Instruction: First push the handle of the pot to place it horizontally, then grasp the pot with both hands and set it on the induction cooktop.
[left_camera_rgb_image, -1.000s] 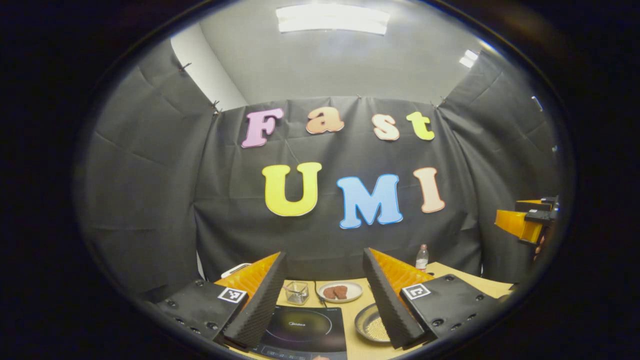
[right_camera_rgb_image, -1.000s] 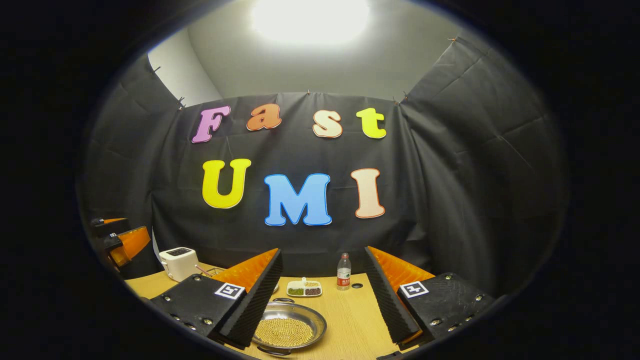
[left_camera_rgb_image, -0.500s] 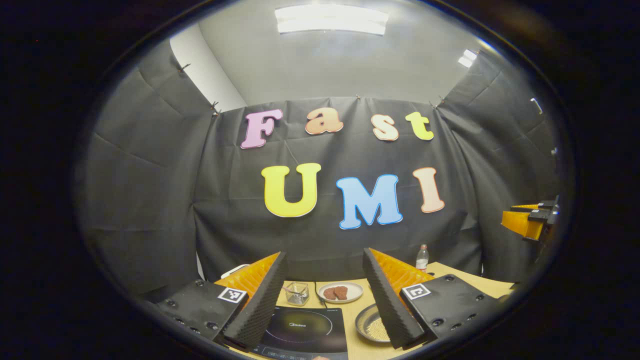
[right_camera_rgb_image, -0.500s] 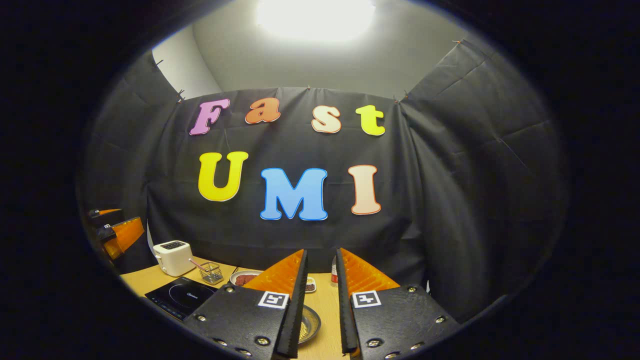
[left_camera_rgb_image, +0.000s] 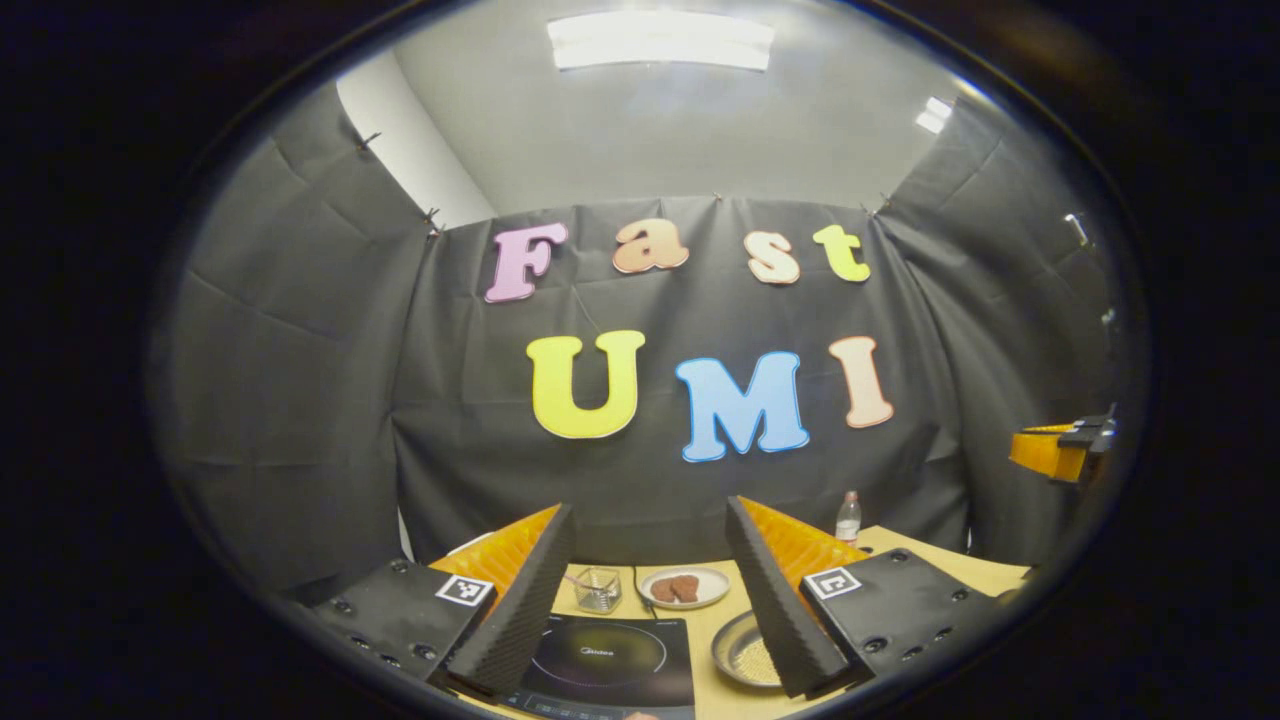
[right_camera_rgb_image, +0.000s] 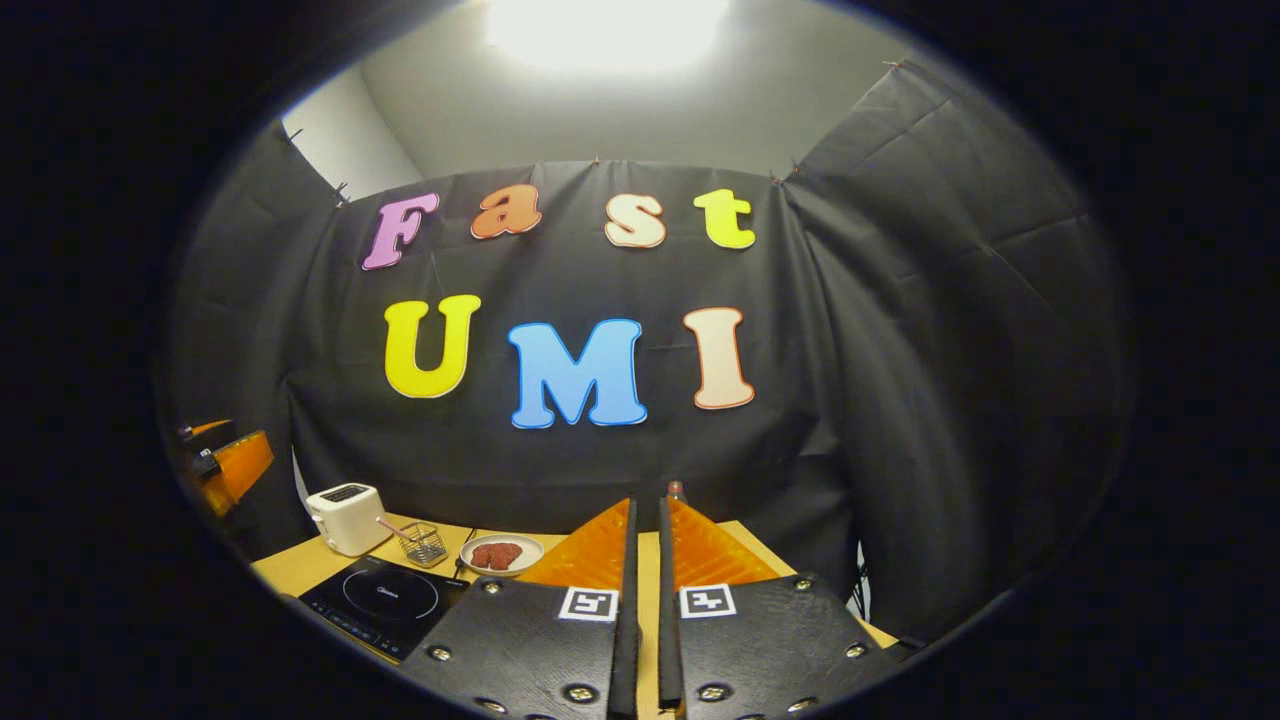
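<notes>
With the left gripper (left_camera_rgb_image: 650, 590) spread wide above the induction cooktop (left_camera_rgb_image: 600, 655) and the right gripper (right_camera_rgb_image: 645, 610) nearly closed on nothing, the pot (left_camera_rgb_image: 745, 655) sits right of the cooktop on the desk (left_camera_rgb_image: 950, 560), so lower those narrowed fingers beside its handle for a gentle sideways push

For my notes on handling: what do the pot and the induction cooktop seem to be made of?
The pot looks like bare metal, probably stainless steel: its rim is grey, shiny and reflective. It holds small pale grains. The induction cooktop appears to have a smooth black glass or ceramic top: it is glossy, flat, with a thin printed ring. Its body material cannot be told from here.
</notes>
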